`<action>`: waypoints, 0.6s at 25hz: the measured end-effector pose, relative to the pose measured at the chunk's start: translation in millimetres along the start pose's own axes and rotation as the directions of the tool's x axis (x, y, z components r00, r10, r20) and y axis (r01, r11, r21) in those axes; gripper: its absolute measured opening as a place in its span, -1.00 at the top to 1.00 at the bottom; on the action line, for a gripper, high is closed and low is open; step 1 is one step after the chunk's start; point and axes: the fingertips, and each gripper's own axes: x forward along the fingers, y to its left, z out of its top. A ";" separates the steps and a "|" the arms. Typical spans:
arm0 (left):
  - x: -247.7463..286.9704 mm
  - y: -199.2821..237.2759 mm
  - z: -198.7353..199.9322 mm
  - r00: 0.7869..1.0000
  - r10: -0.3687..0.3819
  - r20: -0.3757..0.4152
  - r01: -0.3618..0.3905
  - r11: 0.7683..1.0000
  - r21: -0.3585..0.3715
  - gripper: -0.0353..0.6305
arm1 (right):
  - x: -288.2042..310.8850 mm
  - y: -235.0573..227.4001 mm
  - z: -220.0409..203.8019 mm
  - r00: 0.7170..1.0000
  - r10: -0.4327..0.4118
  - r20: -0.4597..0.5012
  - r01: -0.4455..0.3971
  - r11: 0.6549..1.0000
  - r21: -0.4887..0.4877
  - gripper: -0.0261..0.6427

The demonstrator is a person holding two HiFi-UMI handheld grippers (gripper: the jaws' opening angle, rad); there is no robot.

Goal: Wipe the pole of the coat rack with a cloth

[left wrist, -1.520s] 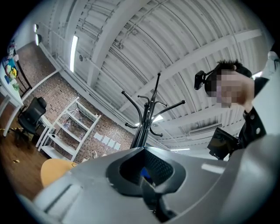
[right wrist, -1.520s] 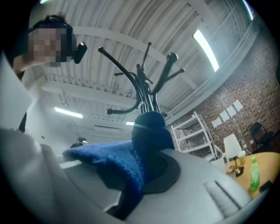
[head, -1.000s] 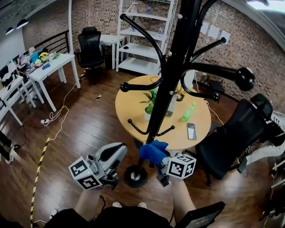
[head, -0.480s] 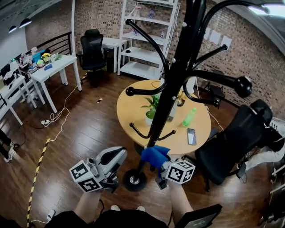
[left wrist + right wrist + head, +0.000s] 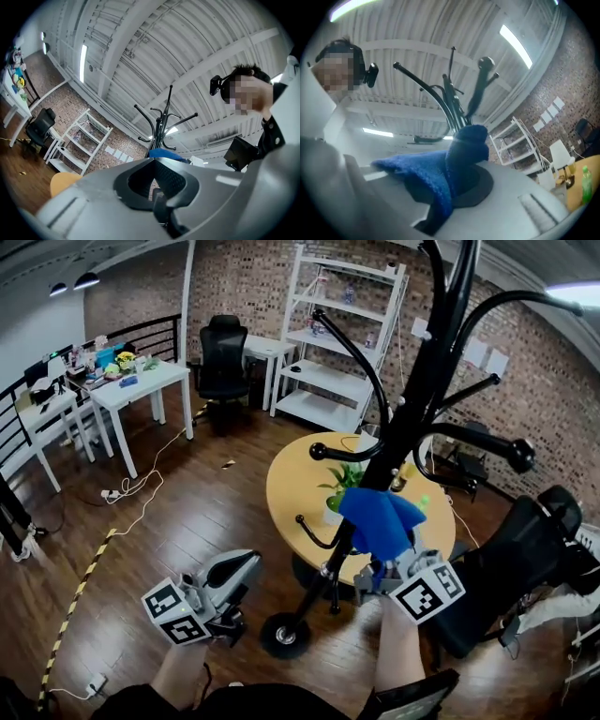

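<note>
Where the rack's black pole (image 5: 414, 418) slants across the head view, its round base (image 5: 284, 635) sits on the wood floor (image 5: 187, 507), roughly between the two grippers. Behind it stands a round worktop (image 5: 286, 488). The left gripper (image 5: 239, 568) hovers low beside the base, well apart from the pole, with its jaws closed together and nothing between them. The right gripper (image 5: 382, 570) is higher, its jaws clamped on the blue cloth (image 5: 380, 517) — which is wrapped round the pole at about the height of the lowest hook. The cubes (image 5: 176, 611) bear black-and-white square markers.
</note>
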 end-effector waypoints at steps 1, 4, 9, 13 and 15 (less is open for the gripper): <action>-2.5 0.2 4.5 1.000 0.003 0.009 -0.003 1.000 0.009 0.89 | 9.6 6.1 19.5 0.999 0.010 0.033 -0.009 0.999 -0.031 0.86; -7.5 -1.3 17.0 0.999 0.007 0.036 -0.008 0.999 0.032 0.89 | 32.2 20.1 65.0 0.996 0.033 0.088 -0.020 0.989 -0.146 0.86; -13.0 -2.7 33.1 0.998 0.011 0.065 -0.015 0.998 0.058 0.89 | 29.8 64.0 119.9 0.978 0.118 0.173 -0.083 0.977 -0.196 0.86; -10.4 -3.5 38.3 0.997 0.003 0.073 -0.008 0.998 0.069 0.89 | 6.2 136.4 160.1 0.917 0.309 0.254 -0.241 0.933 -0.267 0.86; -8.7 -4.1 39.3 0.997 -0.004 0.076 -0.001 0.997 0.072 0.89 | -10.0 165.8 177.7 0.883 0.370 0.288 -0.272 0.905 -0.327 0.86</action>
